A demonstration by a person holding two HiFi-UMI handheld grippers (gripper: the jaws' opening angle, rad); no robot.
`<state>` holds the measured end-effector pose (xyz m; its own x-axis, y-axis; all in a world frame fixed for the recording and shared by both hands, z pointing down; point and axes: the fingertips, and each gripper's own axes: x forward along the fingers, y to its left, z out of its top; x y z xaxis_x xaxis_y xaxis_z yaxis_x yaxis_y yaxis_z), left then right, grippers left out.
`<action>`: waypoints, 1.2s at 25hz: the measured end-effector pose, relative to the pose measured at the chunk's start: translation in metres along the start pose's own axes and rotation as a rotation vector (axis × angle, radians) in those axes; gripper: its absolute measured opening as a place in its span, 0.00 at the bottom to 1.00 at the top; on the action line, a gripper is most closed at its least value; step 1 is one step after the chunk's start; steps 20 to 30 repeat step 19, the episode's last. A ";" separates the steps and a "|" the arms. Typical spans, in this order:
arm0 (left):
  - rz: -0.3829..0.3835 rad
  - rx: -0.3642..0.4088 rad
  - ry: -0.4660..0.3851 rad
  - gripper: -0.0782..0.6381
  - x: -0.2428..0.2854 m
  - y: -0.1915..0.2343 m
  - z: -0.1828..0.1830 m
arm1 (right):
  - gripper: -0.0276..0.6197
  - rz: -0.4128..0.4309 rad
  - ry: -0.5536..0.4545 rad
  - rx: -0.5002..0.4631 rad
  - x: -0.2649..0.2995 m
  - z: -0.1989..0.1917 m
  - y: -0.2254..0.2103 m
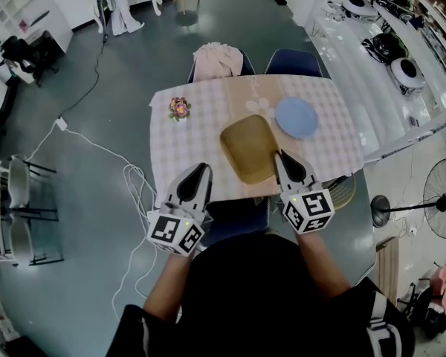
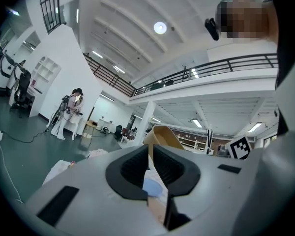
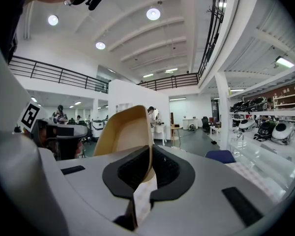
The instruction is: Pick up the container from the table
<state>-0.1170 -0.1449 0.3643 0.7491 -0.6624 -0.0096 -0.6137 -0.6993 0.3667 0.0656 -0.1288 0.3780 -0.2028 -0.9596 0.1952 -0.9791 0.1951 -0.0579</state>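
A tan, shallow container point(image 1: 247, 147) lies in the middle of the checked table point(image 1: 182, 151). My right gripper point(image 1: 281, 155) is shut on its right wall. In the right gripper view the tan rim runs between the pads and the container point(image 3: 123, 132) rises to the left of the right gripper point(image 3: 150, 173). My left gripper point(image 1: 206, 168) hovers over the cloth just left of the container, apart from it. Its jaws are almost together, with nothing pinched that I can see. In the left gripper view the container point(image 2: 163, 134) shows above the left gripper point(image 2: 150, 168), and its edge lines up with the slit.
A blue plate point(image 1: 296, 117) lies right of the container and a small flower ornament point(image 1: 180, 108) sits at the table's far left. Two chairs stand behind the table, one draped with cloth point(image 1: 215, 59). White cables point(image 1: 134, 177) trail across the floor at the left.
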 end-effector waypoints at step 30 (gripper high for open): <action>-0.040 0.023 0.013 0.12 0.015 -0.011 -0.006 | 0.06 -0.032 -0.007 0.006 -0.007 -0.001 -0.020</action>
